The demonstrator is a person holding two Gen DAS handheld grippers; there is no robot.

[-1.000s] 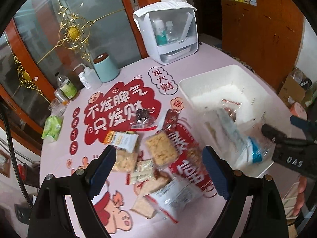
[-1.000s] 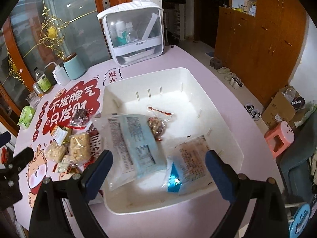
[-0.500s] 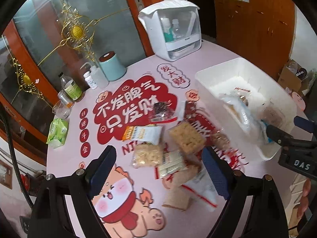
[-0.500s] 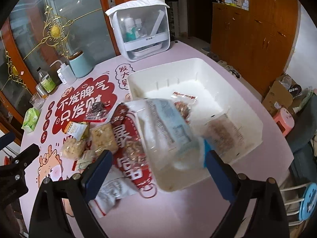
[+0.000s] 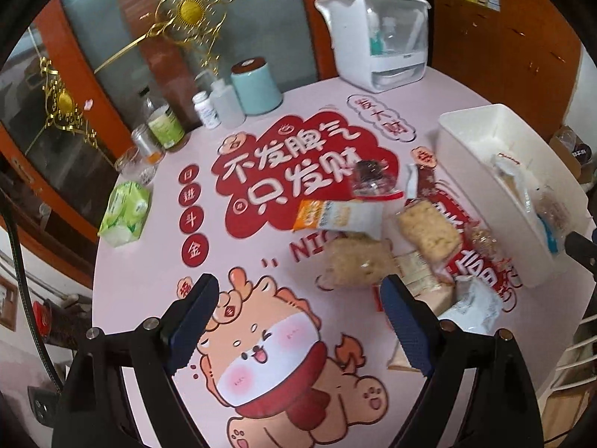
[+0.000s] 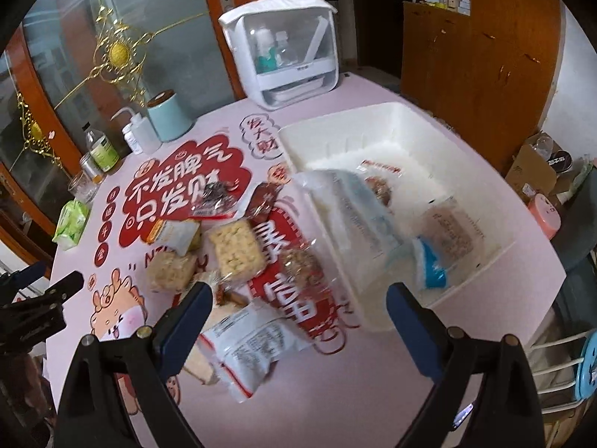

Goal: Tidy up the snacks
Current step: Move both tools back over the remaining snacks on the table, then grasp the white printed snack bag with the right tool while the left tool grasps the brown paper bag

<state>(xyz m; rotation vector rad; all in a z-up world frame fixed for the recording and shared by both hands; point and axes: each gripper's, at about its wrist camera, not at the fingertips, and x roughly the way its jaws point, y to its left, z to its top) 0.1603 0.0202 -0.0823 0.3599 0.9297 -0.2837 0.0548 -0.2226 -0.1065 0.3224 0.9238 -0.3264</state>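
Observation:
Several snack packs lie in a loose pile on the pink table: a rice-cracker block (image 6: 236, 252), a puffed-snack bag (image 5: 356, 263), an orange-and-white pack (image 5: 337, 216), a dark candy bag (image 5: 371, 181) and a white pouch (image 6: 253, 339). A white bin (image 6: 395, 119) at the right holds a large clear bag (image 6: 358, 211), a blue-cornered pack (image 6: 449, 240) and a small red-label pack (image 6: 380, 171). My left gripper (image 5: 298, 330) is open and empty above the cartoon print. My right gripper (image 6: 298, 330) is open and empty above the white pouch and the bin's near corner.
At the back stand a white dispenser cabinet (image 5: 377, 33), a teal canister (image 5: 255, 87), bottles and jars (image 5: 164, 123) and a green tissue pack (image 5: 125, 209). Glass cabinet doors are behind. The table edge falls off at right, with a stool (image 6: 543, 214) and boxes on the floor.
Both grippers have swung left and back from the bin toward the snack pile. The large clear bag now lies in the bin, leaning on its left wall. Both stay open.

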